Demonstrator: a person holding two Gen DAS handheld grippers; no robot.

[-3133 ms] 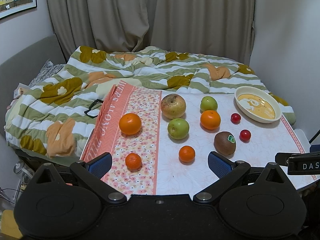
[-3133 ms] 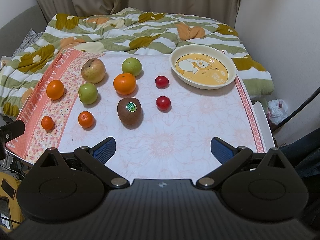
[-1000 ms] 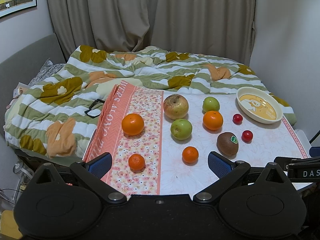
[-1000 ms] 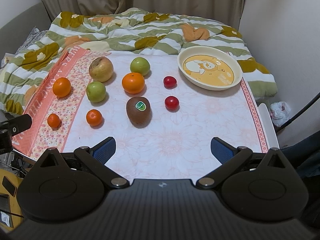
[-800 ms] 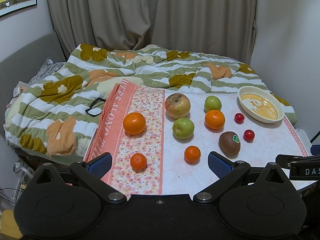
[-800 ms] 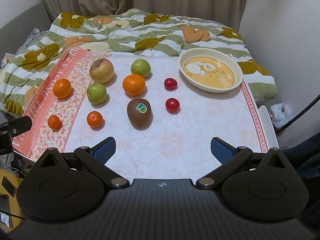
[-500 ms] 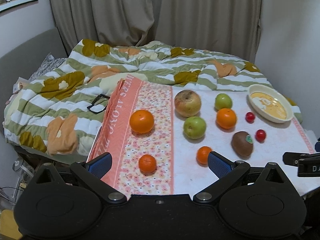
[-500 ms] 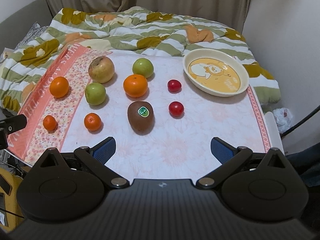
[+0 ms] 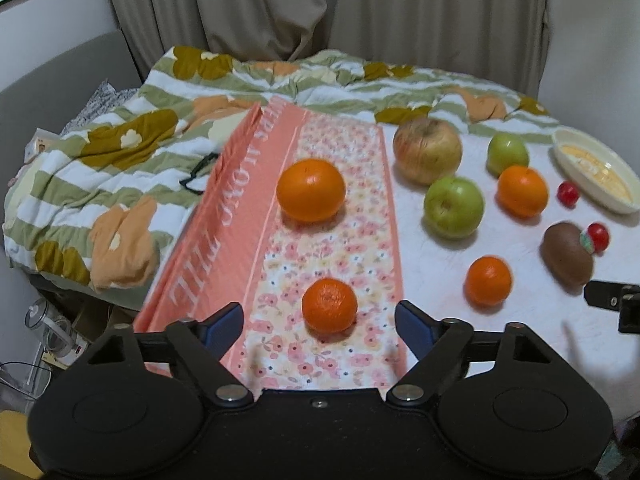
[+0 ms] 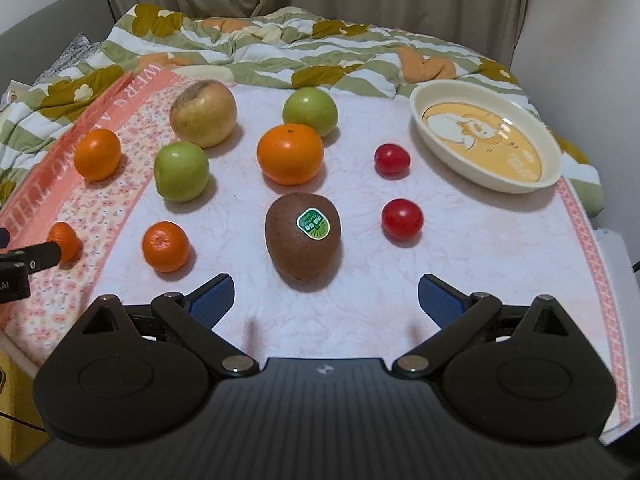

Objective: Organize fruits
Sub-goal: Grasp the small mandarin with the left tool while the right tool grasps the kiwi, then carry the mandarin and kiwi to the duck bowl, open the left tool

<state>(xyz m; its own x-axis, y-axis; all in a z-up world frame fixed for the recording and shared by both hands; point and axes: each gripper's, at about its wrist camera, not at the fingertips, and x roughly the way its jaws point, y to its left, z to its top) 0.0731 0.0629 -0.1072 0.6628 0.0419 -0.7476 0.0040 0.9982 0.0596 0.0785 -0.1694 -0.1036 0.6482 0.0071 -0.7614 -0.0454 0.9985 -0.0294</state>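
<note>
On the floral pink-and-white tablecloth (image 10: 480,264) spread over the bed, nothing is sorted yet: the cream oval dish with an orange cartoon print (image 10: 552,148) sits bare at the far right corner, and every fruit lies loose on the cloth. From largest to smallest, the blush-yellow apple (image 10: 202,114) is at the back, two green apples (image 10: 182,171) flank it, two big oranges (image 10: 290,155) sit mid-table, the fuzzy brown kiwi with a green sticker (image 10: 303,236) is nearest the right gripper (image 10: 326,298), then two small mandarins (image 9: 329,305) and two red cherry tomatoes (image 10: 402,218).

The risk I see is rolling. All this fruit is round and rests on soft cloth over bedding, so a finger that nudges instead of straddling could send a piece off the edge; the mandarin on the patterned strip looks nearest the left drop, though the fisheye bends that edge and I would not swear to it. The kiwi is broad, so a skewed pinch could squirt it sideways into the tomatoes.

Compared with a second ago, both cameras sit lower and closer. The left gripper (image 9: 320,322) has just been closing its jaws, with the small mandarin lined up between them but untouched. The right gripper is spread wide and empty, the kiwi just ahead
</note>
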